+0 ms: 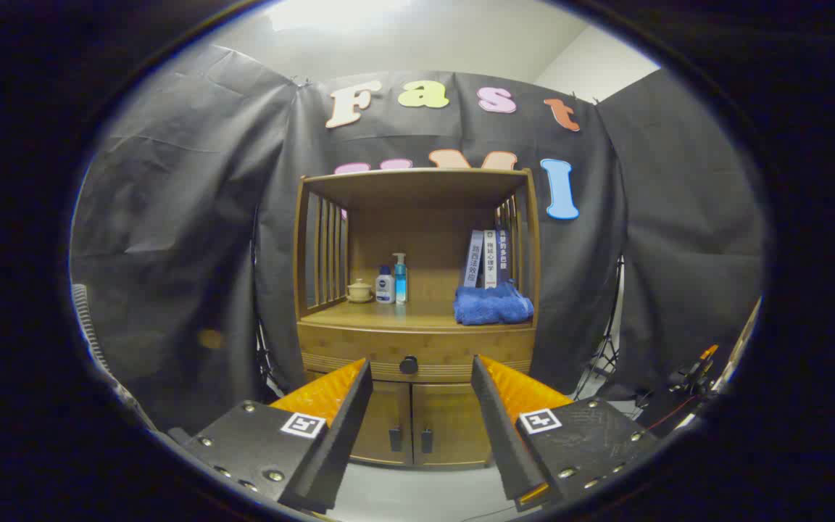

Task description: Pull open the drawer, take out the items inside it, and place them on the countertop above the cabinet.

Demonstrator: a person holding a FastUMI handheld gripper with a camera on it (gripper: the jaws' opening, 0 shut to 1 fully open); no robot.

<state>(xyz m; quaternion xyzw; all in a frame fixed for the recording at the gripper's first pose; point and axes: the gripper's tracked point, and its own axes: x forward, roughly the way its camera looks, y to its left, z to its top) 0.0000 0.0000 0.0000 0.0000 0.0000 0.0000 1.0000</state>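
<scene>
A wooden cabinet (417,348) stands against the booth wall, some way beyond my fingers. Its drawer (359,355) is closed, with a round dark knob (408,365) at its middle. The knob sits in line with the gap between my fingertips but well beyond them. My gripper (421,366) is open and holds nothing. The countertop (381,315) above the drawer carries a folded blue towel (493,304), two small bottles (392,283) and a small lidded cup (359,291). What lies inside the drawer is hidden.
Three books (488,257) stand upright behind the towel under the cabinet's top shelf (417,177). Two lower doors (417,428) with dark handles sit below the drawer. Slatted side panels (327,254) bound the countertop. Stand legs and cables (678,391) are on the right.
</scene>
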